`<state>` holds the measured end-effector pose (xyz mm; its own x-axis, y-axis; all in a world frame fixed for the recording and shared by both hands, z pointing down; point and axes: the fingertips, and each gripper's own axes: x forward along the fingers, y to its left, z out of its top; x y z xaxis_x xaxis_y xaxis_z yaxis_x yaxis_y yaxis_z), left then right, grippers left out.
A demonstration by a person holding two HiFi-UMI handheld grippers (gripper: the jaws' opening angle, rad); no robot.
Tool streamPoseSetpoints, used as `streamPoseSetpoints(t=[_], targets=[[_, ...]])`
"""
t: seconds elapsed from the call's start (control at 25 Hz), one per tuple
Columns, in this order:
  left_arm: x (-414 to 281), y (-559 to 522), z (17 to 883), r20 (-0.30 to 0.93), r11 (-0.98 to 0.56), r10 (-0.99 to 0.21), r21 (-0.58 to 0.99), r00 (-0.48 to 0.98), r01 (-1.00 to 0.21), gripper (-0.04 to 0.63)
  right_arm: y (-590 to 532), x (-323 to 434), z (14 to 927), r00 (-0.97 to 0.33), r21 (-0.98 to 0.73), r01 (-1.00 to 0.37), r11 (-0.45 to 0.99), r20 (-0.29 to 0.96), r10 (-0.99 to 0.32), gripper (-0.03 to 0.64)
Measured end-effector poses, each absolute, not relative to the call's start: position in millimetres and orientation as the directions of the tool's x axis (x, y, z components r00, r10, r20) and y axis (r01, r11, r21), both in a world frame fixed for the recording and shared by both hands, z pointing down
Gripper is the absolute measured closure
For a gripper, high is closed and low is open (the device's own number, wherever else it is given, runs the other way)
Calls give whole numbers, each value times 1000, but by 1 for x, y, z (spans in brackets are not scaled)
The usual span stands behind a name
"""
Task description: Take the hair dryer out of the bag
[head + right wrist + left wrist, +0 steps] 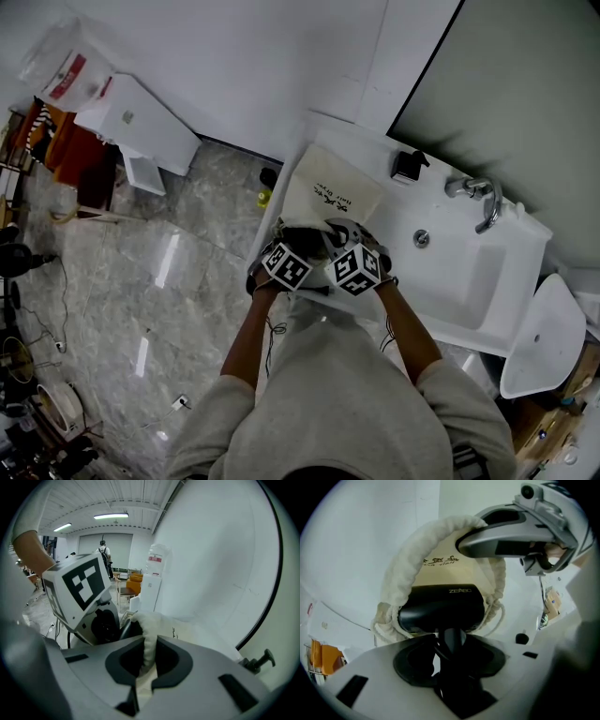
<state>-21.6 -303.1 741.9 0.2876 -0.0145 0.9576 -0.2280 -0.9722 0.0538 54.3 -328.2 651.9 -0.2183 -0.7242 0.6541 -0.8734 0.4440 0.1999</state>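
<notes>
we've got the left gripper (451, 645) pointing steeply down at the mouth of the drawstring bag (408, 559). its jaws are clenched on the black handle (453, 637) of the hair dryer (440, 605), w/ the pads against both sides of the handle. the dryer's barrel is black w/ pale lettering on top & lies crosswise in the bag's opening. the gathered cream rim (440, 527) arches over & around it, so the dryer is partly inside the bag. our right gripper (146, 654) is closed tight on that rim: a fold of the thick cream fabric stands pinched btwn its jaws. in the left gripper view its grey body comes in from the upper right at the top of the arch, holding the mouth up. the bag is flat & cream w/ small dark print on its side. in the head view it lies on the white counter (328, 133) left of the basin (459, 281), closed end toward the wall. both hands are close together over the bag's near end, the two marker cubes (286, 265) side by side & nearly touching. a chrome faucet (480, 202) stands at the basin's far side, well apart from the bag, & a small black fixture (408, 166) sits on the counter btwn bag & faucet.
</notes>
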Motion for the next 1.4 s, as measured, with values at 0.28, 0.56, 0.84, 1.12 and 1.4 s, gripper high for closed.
streamPoseSetpoints(t=[0.28, 0.56, 0.84, 1.12, 1.4], targets=[[-29, -295, 734, 949, -967, -6, 75, 316, -244, 407, -327, 56, 655, -218, 198, -873, 446, 659, -720, 604], [-39, -292, 720, 926, -952, 2, 117, 377, -282, 408, -330, 56, 655, -220, 196, -874, 445, 657, -721, 604], [-49, -283, 707, 881, -933, -6, 165, 474, -320, 411, -332, 58, 655, -217, 189, -879, 437, 658, -721, 604], [-50, -287, 682, 782, -893, -105, 198, 614, -404, 411, -331, 61, 657, -222, 171, -888, 427, 655, -722, 604], [-52, -305, 638, 628, -867, -249, 195, 738, -458, 411, -325, 60, 661, -229, 156, -889, 431, 662, -713, 604]])
